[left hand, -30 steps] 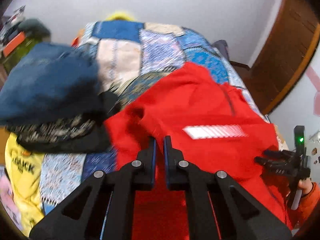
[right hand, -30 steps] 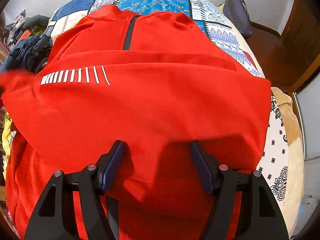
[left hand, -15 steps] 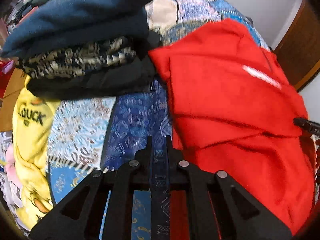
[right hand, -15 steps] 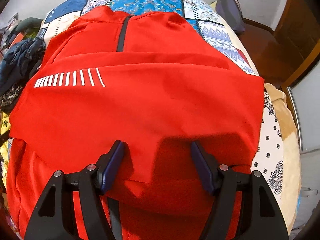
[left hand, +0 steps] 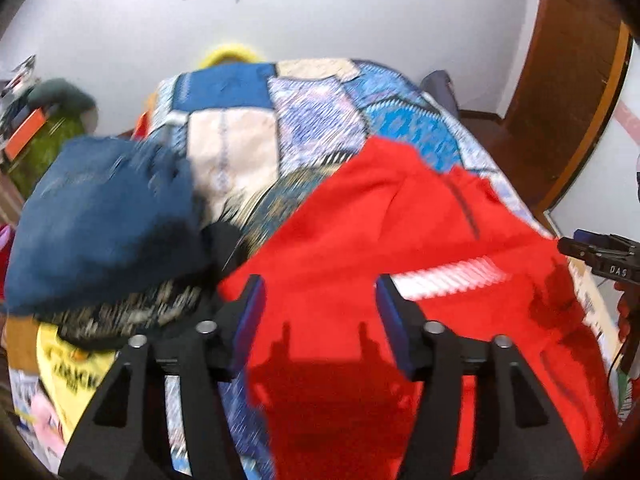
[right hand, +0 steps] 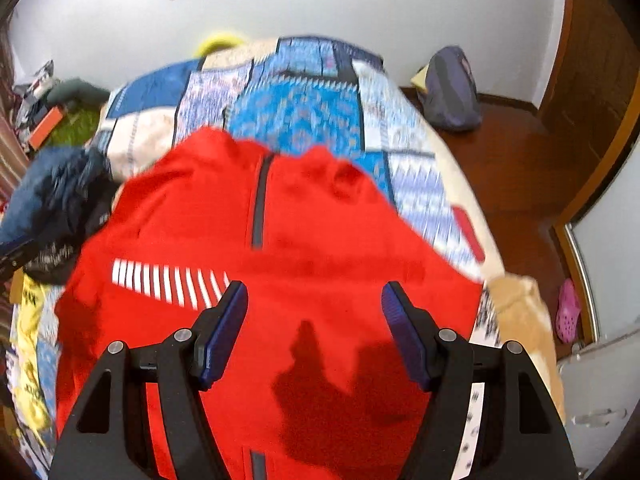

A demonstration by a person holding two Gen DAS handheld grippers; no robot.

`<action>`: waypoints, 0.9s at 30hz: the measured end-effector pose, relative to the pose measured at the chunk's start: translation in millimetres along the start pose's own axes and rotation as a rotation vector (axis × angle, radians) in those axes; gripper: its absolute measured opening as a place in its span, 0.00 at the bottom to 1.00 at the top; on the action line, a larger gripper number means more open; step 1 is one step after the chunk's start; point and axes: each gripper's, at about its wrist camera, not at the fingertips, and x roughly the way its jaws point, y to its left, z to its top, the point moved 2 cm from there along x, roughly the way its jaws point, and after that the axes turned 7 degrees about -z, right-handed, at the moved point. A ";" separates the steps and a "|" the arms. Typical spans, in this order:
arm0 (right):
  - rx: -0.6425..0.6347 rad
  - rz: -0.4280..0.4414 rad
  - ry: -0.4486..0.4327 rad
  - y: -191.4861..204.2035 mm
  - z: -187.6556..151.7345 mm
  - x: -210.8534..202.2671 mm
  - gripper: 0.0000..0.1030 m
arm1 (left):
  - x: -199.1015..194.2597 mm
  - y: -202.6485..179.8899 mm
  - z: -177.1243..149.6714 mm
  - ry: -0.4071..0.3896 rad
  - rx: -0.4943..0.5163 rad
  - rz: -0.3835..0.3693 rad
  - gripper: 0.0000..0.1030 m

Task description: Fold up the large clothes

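A large red jacket [left hand: 384,248] with a dark zip and a white striped patch [right hand: 168,282] lies partly folded on a patchwork bedspread [left hand: 312,120]. My left gripper [left hand: 318,308] is open and empty, above the jacket's left edge. My right gripper [right hand: 314,312] is open and empty, above the middle of the jacket [right hand: 304,240]. The right gripper also shows at the right edge of the left wrist view [left hand: 600,254].
A pile of folded clothes, blue on top [left hand: 100,216], sits left of the jacket, with a yellow garment [left hand: 72,372] below it. A grey bag [right hand: 452,92] stands on the wooden floor on the right. A pink shoe [right hand: 568,316] lies near the door.
My left gripper has opened from shut and swung back over the red jacket. My right gripper has lifted and tilted up, still open. The jacket lies loose.
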 end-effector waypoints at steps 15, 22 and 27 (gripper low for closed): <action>0.058 0.003 0.085 -4.0 66.6 84.6 0.64 | 120.5 -5.0 89.7 0.084 -0.048 -0.082 0.63; 0.122 0.030 0.153 -15.1 81.3 136.1 0.64 | 175.5 -5.9 99.9 0.130 -0.050 -0.096 0.63; 0.189 0.106 0.222 -15.8 75.5 165.1 0.64 | 208.5 -2.9 96.8 0.163 -0.066 -0.120 0.63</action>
